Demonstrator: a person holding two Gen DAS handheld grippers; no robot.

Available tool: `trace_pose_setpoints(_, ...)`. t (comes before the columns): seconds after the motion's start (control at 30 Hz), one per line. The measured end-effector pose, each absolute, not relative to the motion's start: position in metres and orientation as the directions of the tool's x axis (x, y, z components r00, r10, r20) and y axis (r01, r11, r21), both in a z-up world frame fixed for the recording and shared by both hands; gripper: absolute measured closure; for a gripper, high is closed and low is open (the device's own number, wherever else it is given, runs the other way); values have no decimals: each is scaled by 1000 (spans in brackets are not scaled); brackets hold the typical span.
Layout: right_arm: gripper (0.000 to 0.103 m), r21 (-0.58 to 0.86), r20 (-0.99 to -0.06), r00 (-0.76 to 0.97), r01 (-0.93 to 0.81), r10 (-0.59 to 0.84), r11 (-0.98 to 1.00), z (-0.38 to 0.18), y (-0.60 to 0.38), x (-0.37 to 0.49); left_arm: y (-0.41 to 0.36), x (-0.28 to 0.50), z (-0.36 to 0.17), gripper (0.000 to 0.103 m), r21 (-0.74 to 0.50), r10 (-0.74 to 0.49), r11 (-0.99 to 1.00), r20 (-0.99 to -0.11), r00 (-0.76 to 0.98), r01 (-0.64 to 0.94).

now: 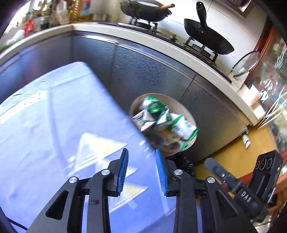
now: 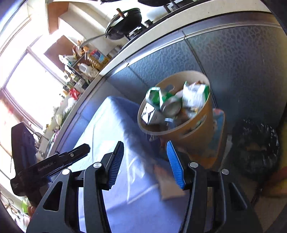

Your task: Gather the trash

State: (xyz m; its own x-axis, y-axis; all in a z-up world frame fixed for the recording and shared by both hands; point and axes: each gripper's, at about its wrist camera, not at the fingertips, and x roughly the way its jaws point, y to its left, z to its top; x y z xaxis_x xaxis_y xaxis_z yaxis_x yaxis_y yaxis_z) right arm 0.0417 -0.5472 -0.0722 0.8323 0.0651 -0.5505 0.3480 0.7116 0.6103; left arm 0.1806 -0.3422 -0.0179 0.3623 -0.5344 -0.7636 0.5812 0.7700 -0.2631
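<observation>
A: Where is the trash?

B: In the round tan bin (image 2: 193, 136) with cut-out handle slots, which stands just past the far edge of the worktop covered in a pale blue cloth (image 1: 53, 111). It is heaped with crumpled green-and-white cartons (image 1: 161, 118) and a dented silver can (image 2: 171, 107) (the blur hides any print). The heap reaches about to the rim.

A: And the left hand-held gripper (image 1: 142, 172)?

B: Its blue ribbed pads (image 1: 123, 172) stand a modest way apart with nothing between them, over the cloth near the worktop's edge, the bin just beyond.

A: The right hand-held gripper (image 2: 145, 164)?

B: Wider apart, also empty. It hangs above the cloth, pointing toward the bin. From its view the left tool shows as a black body at the lower left.

A: What lies around?

B: A grey textured cabinet front (image 1: 143, 71) behind the bin, under a pale kitchen counter (image 1: 179, 48) with a black wok (image 1: 145, 10) and a black pan (image 1: 209, 39) on a hob. A crumpled black plastic bag (image 2: 256, 148) sits on the floor beside the bin.
</observation>
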Motion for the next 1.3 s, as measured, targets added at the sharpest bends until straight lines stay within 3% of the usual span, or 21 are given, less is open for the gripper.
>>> trace_pose_setpoints(0.43,49,524,-582,809,296,82,799,-57,-450,40,-205,137,-15,72,-165,-412,886,-709,572,434)
trace_pose_setpoints(0.77,41,470,-593,805,307,38,828,-40,-405,29,-156,114,-17,70,-144,-369,914,-685,628,380)
trace_pose_setpoints(0.83,40,467,-593,804,312,31,827,-40,-404,26,-152,110,-16,42,-140,-372,913,-673,639,383)
trace_pose_setpoints(0.87,40,462,-595,803,317,25,829,-40,-402,24,-150,106,-14,23,-136,-375,912,-656,655,386)
trace_pose_setpoints(0.9,39,457,-599,801,320,20,830,-40,-401,24,-149,101,-11,18,-123,-375,913,-629,681,389)
trace_pose_setpoints(0.97,36,453,-606,796,328,16,829,-40,-399,22,-151,92,-7,16,-78,-360,914,-603,712,397)
trace_pose_setpoints(1.07,34,452,-605,796,341,2,824,-40,-399,18,-155,86,-3,4,-56,-367,907,-591,719,417)
trace_pose_setpoints(1.3,29,458,-593,805,365,-27,811,-36,-404,8,-153,81,3,4,-33,-337,920,-576,745,391)
